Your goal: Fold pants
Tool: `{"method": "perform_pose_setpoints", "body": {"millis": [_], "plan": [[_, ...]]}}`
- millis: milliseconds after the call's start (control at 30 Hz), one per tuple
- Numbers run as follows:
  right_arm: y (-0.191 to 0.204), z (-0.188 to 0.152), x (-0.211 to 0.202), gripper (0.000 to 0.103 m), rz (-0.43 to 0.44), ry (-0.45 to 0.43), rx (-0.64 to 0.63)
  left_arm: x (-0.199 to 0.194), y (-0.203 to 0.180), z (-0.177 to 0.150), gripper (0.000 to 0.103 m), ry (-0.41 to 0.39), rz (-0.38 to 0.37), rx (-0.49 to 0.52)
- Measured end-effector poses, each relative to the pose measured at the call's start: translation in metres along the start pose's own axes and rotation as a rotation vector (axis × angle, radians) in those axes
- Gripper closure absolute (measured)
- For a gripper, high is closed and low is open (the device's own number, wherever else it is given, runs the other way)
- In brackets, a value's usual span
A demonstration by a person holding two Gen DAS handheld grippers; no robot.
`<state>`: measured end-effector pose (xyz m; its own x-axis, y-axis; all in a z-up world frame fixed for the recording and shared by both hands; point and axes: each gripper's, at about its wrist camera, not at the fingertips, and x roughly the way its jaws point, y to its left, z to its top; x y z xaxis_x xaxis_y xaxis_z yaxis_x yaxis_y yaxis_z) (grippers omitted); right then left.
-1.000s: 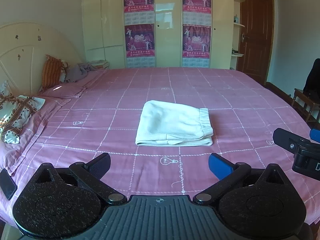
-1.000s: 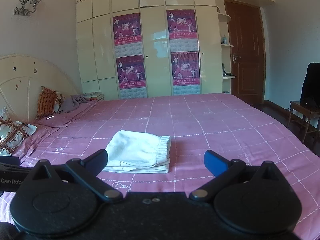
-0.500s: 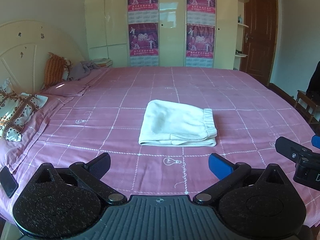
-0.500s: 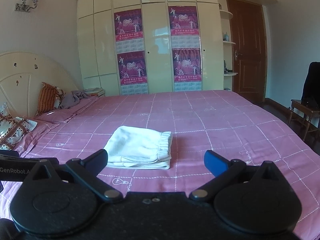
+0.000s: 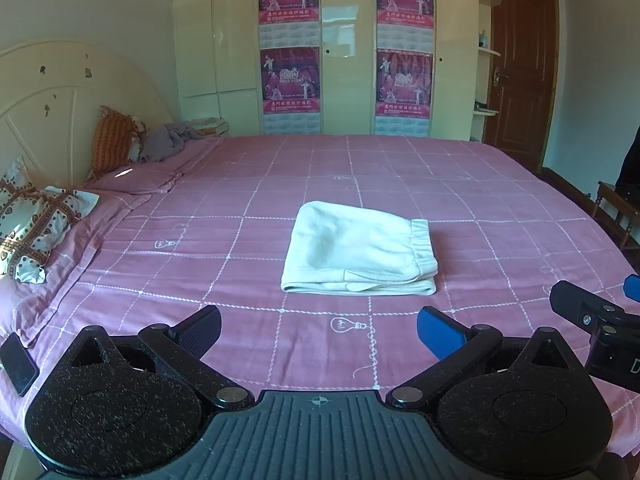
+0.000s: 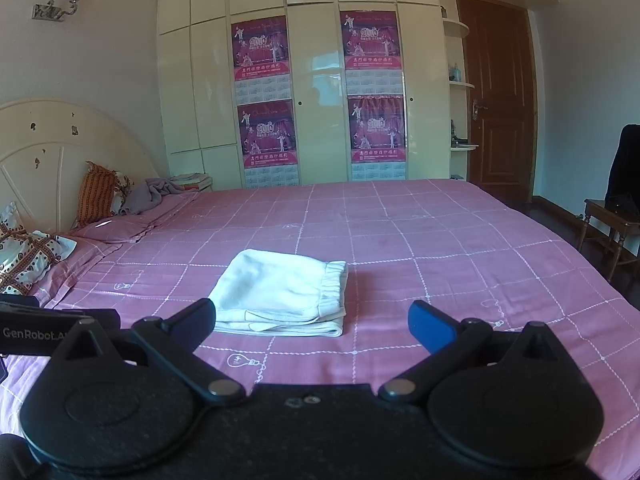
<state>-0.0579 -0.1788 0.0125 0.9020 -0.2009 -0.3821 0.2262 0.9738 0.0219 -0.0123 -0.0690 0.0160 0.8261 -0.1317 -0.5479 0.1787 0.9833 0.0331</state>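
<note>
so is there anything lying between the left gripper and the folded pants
No object. In the left wrist view, only bare pink bedspread with a printed light-bulb motif lies between the open left gripper and the folded white pants.

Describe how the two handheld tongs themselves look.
Both are matte black. The left tongs have a ribbed base plate, two round speckled discs, silver pivot pins, one black finger and one blue. The right tongs match, but with a plain base. White "GenRobot" lettering shows on the left tongs' side.
</note>
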Motion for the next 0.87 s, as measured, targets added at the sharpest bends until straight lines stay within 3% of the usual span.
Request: {"method": "perform_pose_setpoints", "body": {"millis": [633, 867], "plan": [[-0.001, -0.004, 0.004, 0.000, 0.006, 0.013, 0.001, 0.009, 0.002, -0.003, 0.000, 0.009, -0.004, 0.003], [-0.002, -0.006, 0.013, 0.000, 0.002, 0.020, 0.007, 0.014, -0.002, 0.004, 0.000, -0.033, -0.013, 0.041]]}}
